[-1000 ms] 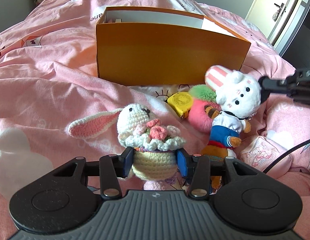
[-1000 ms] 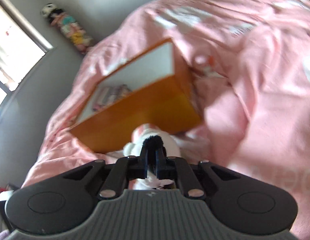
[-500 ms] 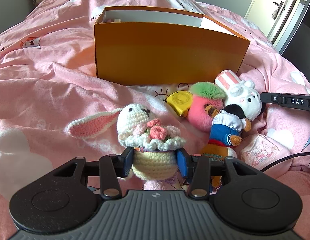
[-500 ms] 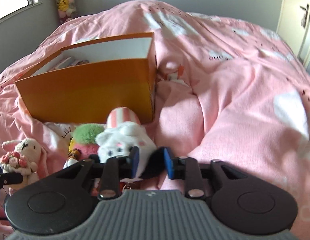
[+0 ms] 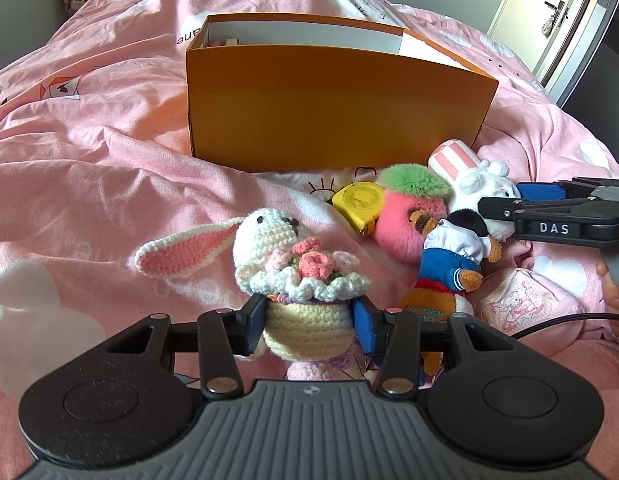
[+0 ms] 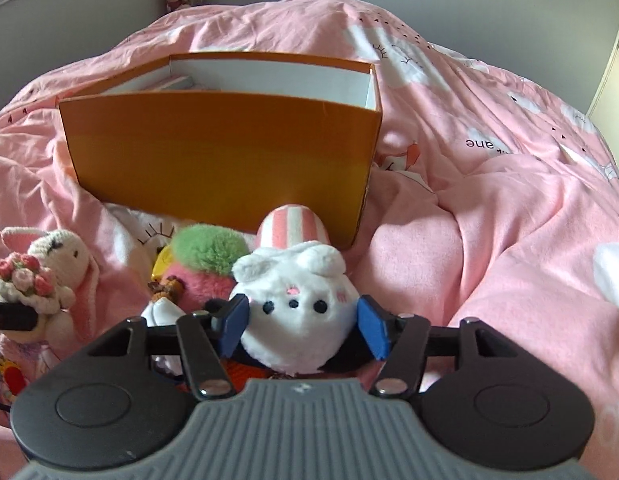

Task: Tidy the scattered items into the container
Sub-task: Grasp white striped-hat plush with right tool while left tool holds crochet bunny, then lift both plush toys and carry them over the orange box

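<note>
An open orange box [image 5: 333, 112] [image 6: 221, 152] stands on the pink duvet. My left gripper [image 5: 309, 326] is shut on the cream base of a crochet bunny [image 5: 269, 236] with a flower bouquet, in front of the box; the bunny [image 6: 57, 256] also shows at the left of the right wrist view. A white plush doll [image 6: 297, 312] [image 5: 485, 188] with a striped hat and blue sailor suit lies on the bed by the box's right corner. My right gripper [image 6: 303, 328] [image 5: 505, 200] straddles its head, jaws opening, pads not squeezing it.
A yellow tape measure [image 5: 359, 202] and a pink-and-green fluffy ball [image 5: 409, 216] lie between the two toys. A pink printed pouch [image 5: 517, 300] and a black cable [image 5: 549, 322] sit at the right, near a hand [image 5: 615, 288]. Something lies inside the box.
My right gripper, earlier shut on the doll's black tuft and holding it up, rolled level, lowered the doll onto the bed and opened. The left gripper and crochet bunny stayed put.
</note>
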